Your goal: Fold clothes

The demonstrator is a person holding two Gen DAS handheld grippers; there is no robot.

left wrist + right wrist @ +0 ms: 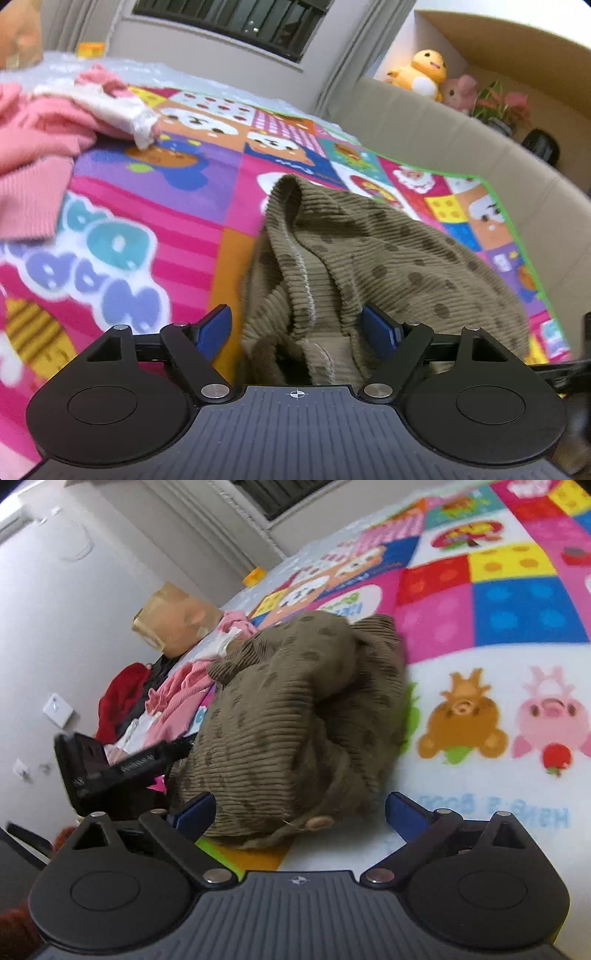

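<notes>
Olive-brown ribbed corduroy with darker dots makes up the garment [388,258] that both tools are working on, and it sits bunched in a rumpled heap on the brightly coloured cartoon-patchwork play mat [177,206]. I'll place everything by that heap.

The left gripper [297,330] has its blue-padded fingers spread wide, one on either side of a stitched hem of the corduroy. The cloth lies between the pads, but they are not pinching it. The right gripper [300,812] is just as wide open at the near edge of the heap, where a pale round button [318,823] shows. Its right finger stands over bare mat, its left finger is close against the fabric, and it has hold of nothing. In the right wrist view the other tool's dark body [110,764] shows just to the left of the heap.

Beyond the heap, on its far left side, a loose pile of pink knitted clothes [40,147] with a white frilled piece lies on the same mat, unfolded. A tan cardboard box [177,624] stands further off behind that.

My reading is that the corduroy garment is the one in hand and is far from folded, with no flat panel or straight edge showing. The next move seems to call for each claw to close on a distinct edge, the hem for the left and the buttoned edge for the right, so the piece can be lifted and spread flat. The thick ribbed cloth may drag layers along, so a single-layer pinch matters.
</notes>
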